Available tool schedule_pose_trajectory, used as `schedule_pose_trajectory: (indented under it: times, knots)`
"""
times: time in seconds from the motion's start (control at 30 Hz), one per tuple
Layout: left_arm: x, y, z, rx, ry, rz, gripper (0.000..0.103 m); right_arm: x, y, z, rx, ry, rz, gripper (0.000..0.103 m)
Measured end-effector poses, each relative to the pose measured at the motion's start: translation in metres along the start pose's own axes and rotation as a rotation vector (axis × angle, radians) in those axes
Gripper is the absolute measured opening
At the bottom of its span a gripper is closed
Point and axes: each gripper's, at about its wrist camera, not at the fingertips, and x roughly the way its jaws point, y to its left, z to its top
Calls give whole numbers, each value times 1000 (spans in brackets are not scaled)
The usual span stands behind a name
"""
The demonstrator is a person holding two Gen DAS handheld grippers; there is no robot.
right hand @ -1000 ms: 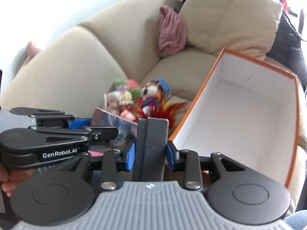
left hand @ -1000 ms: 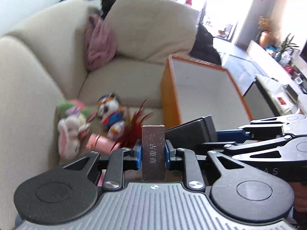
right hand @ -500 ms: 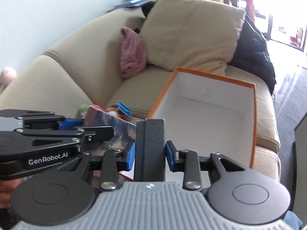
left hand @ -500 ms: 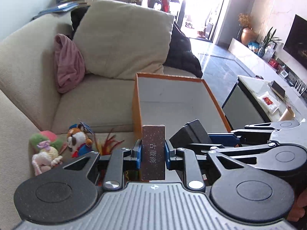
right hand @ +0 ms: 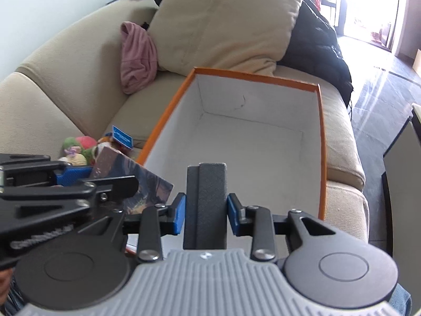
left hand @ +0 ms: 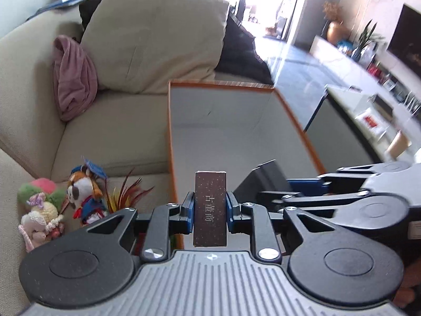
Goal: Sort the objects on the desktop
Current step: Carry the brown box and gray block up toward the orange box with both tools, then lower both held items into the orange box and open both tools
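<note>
My left gripper [left hand: 210, 208] is shut on a slim dark brown box [left hand: 210, 205] with pale characters on its edge; its printed face [right hand: 136, 179] shows in the right wrist view. My right gripper [right hand: 205, 210] is shut on a dark grey textured case [right hand: 206, 202], also visible as a black block [left hand: 265, 176] from the left wrist. Both grippers hang side by side over the near end of an orange-rimmed box [left hand: 297, 121] with a bare white inside [right hand: 250, 152], standing on the beige sofa [left hand: 110, 126].
Small plush toys [left hand: 63, 202] and red feathers [left hand: 126, 192] lie on the seat left of the box. A pink cloth [left hand: 73, 79], a beige cushion [right hand: 223, 21] and a black garment [right hand: 321, 42] sit at the back. A low white table [left hand: 368, 115] stands right.
Both grippers have swung right and down from over the plush toys to over the orange-rimmed box, each still holding its object. The box's inside now fills the views.
</note>
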Motion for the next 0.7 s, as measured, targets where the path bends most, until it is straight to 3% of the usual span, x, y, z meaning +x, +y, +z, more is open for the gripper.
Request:
schedule_pose_trajectory:
  times: [0.47, 0.7]
  knots:
    - [32, -3, -15, 50, 93, 53, 26, 40, -16, -10, 129, 118, 29, 35]
    - [28, 1, -14, 36, 104, 13, 27, 42, -18, -10, 143, 130, 43, 35]
